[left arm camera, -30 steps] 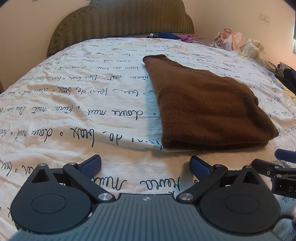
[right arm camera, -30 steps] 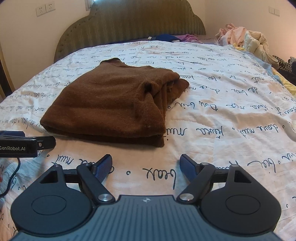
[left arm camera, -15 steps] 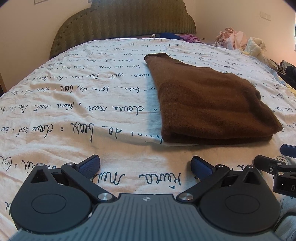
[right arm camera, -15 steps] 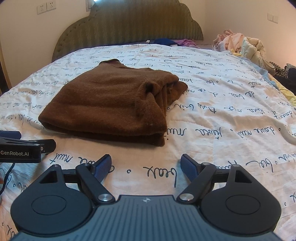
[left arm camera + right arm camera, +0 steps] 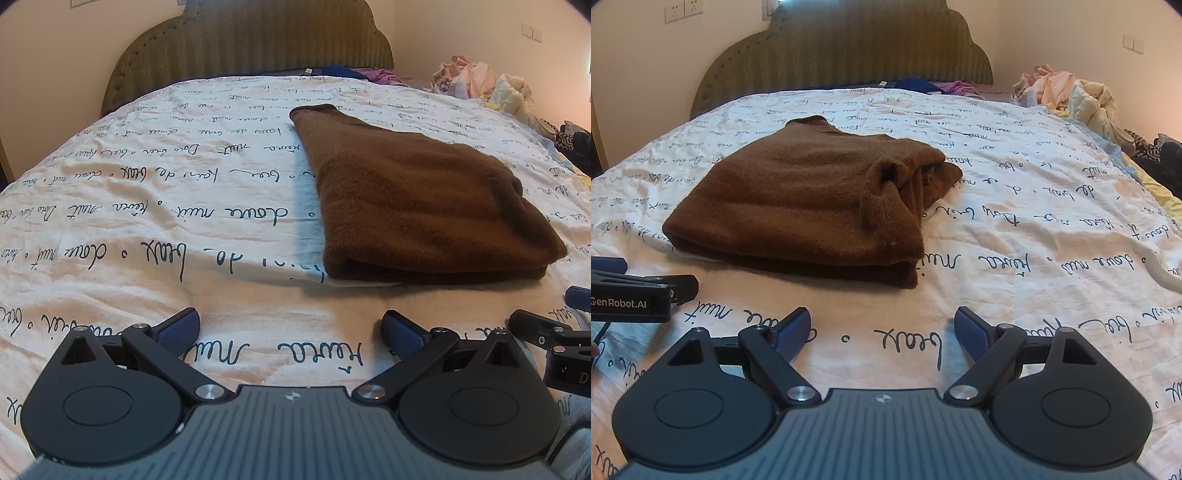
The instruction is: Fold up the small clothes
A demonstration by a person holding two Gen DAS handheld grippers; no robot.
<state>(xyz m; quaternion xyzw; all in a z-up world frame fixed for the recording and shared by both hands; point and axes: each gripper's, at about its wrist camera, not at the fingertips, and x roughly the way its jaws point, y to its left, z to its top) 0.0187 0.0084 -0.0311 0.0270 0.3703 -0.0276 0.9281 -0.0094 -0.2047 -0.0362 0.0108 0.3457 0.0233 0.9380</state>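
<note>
A brown knitted garment (image 5: 417, 199) lies folded into a flat stack on the bed, ahead and to the right in the left wrist view. In the right wrist view it (image 5: 812, 199) lies ahead and to the left, with bunched folds at its right end. My left gripper (image 5: 290, 328) is open and empty above the sheet, short of the garment's near edge. My right gripper (image 5: 881, 328) is open and empty, also short of the garment. Each gripper shows at the edge of the other's view.
The bed carries a white sheet with black script (image 5: 147, 221). A green padded headboard (image 5: 842, 55) stands at the far end. A pile of loose clothes (image 5: 1067, 92) lies at the far right edge, with dark items (image 5: 1160, 158) nearer along that side.
Both grippers have drawn back slightly and tilted, so the garment sits a little farther off and lower in view. The garment has not moved. Both grippers stay open.
</note>
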